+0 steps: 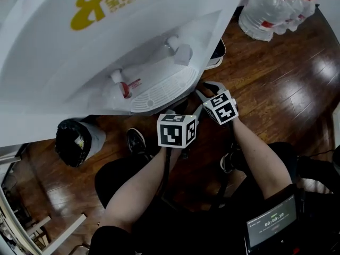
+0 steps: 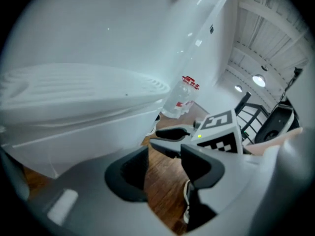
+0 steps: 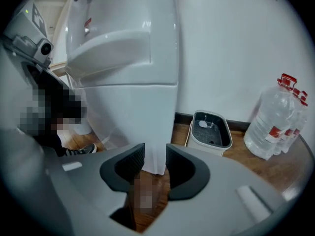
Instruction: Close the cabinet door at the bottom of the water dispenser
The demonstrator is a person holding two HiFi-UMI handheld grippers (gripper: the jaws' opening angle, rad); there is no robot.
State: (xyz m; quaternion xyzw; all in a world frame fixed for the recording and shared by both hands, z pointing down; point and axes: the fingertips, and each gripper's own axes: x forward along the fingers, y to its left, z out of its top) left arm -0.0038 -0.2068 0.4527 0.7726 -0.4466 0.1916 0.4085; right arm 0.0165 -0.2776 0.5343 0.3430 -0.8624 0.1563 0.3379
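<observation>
The white water dispenser (image 1: 106, 47) fills the upper left of the head view, its drip tray (image 1: 164, 89) jutting out over both grippers. My left gripper (image 1: 171, 113) sits just under the tray, its tips mostly hidden there. In the left gripper view its jaws (image 2: 164, 161) stand apart with only wood floor between them. My right gripper (image 1: 206, 90) is beside it, to the right. In the right gripper view the jaws (image 3: 155, 156) stand apart, with the white corner of the lower cabinet (image 3: 152, 127) showing in the gap, farther off. I cannot tell the door apart from the cabinet body.
Large water bottles (image 1: 271, 7) stand on the wood floor at the right (image 3: 275, 124). A white box with a dark inside (image 3: 210, 129) sits against the wall beside the dispenser. A bin lined with a black bag (image 1: 77, 139) stands at the left. The person's shoe (image 1: 137, 141) is below the tray.
</observation>
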